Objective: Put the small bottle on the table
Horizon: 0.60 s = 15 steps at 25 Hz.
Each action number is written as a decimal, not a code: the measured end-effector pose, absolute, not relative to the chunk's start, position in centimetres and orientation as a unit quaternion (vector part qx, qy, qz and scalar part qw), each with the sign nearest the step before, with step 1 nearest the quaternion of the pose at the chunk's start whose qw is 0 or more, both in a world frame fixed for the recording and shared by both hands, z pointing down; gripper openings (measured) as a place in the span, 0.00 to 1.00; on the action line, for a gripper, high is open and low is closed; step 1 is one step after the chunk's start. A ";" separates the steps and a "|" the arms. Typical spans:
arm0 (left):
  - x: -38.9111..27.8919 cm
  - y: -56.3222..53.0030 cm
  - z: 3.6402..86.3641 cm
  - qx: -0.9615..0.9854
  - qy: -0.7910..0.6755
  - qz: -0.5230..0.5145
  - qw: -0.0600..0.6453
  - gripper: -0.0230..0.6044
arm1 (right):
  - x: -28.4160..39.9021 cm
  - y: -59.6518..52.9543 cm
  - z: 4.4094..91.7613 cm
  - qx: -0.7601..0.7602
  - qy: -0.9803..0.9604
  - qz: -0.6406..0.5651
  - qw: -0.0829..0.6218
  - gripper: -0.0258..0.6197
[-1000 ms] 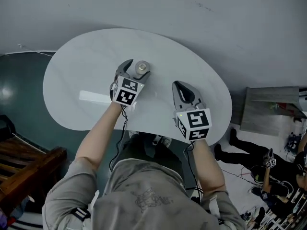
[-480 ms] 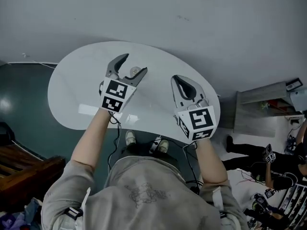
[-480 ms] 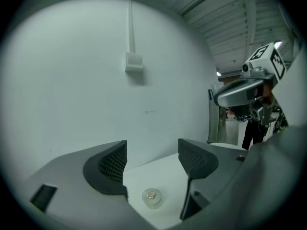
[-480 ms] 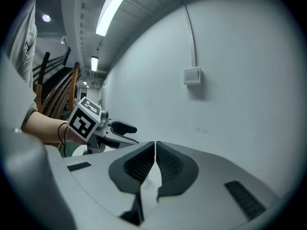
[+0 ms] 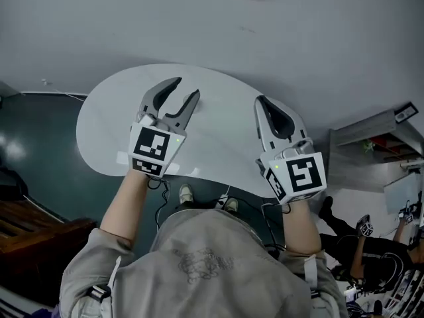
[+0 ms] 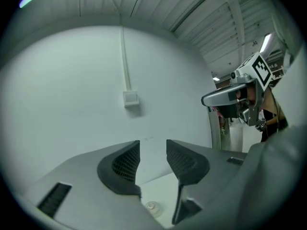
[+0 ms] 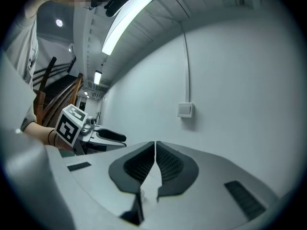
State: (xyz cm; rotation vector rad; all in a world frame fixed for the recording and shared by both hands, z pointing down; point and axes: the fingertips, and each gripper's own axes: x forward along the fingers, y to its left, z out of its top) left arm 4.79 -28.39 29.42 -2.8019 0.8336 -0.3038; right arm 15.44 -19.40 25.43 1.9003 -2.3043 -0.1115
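Looks like the placing part is basically done here. The small bottle (image 6: 152, 207) sits on the white table (image 5: 112, 121), below the left claw (image 5: 186, 89) and a bit back from its tips toward the palm. The pads aren't touching it. From the left gripper view only its round top shows, so it's probably upright, though that can't be confirmed. In the head view that claw's own jaw hides it.

The left claw's jaws are partway apart and closing on nothing but air. The right claw (image 5: 263, 102) hangs off to the side with its jaws pressed together, also empty, well clear of the bottle.

For finishing clean, the person should lift the left claw straight up and then pull back, not sweep sideways, since the bottle is right underneath and a light one would tip at a nudge. The right claw can just stay where it is
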 end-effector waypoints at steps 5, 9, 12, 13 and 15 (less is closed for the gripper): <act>4.2 -25.2 26.1 -0.952 0.280 -0.061 0.105 0.23 | 15.5 -16.3 22.9 0.629 -0.772 -0.061 0.067 0.09; 4.2 -23.0 25.1 -0.955 0.275 -0.054 0.099 0.18 | 15.4 -14.2 21.8 0.626 -0.774 -0.069 0.065 0.09; 4.1 -22.1 25.1 -0.955 0.278 -0.045 0.092 0.15 | 15.5 -12.9 22.0 0.625 -0.775 -0.068 0.068 0.09; 4.0 -21.7 25.1 -0.955 0.281 -0.039 0.091 0.13 | 15.6 -12.4 22.2 0.625 -0.775 -0.066 0.067 0.09; 3.9 -20.8 25.2 -0.954 0.284 -0.032 0.091 0.11 | 15.8 -11.3 22.5 0.626 -0.775 -0.061 0.064 0.09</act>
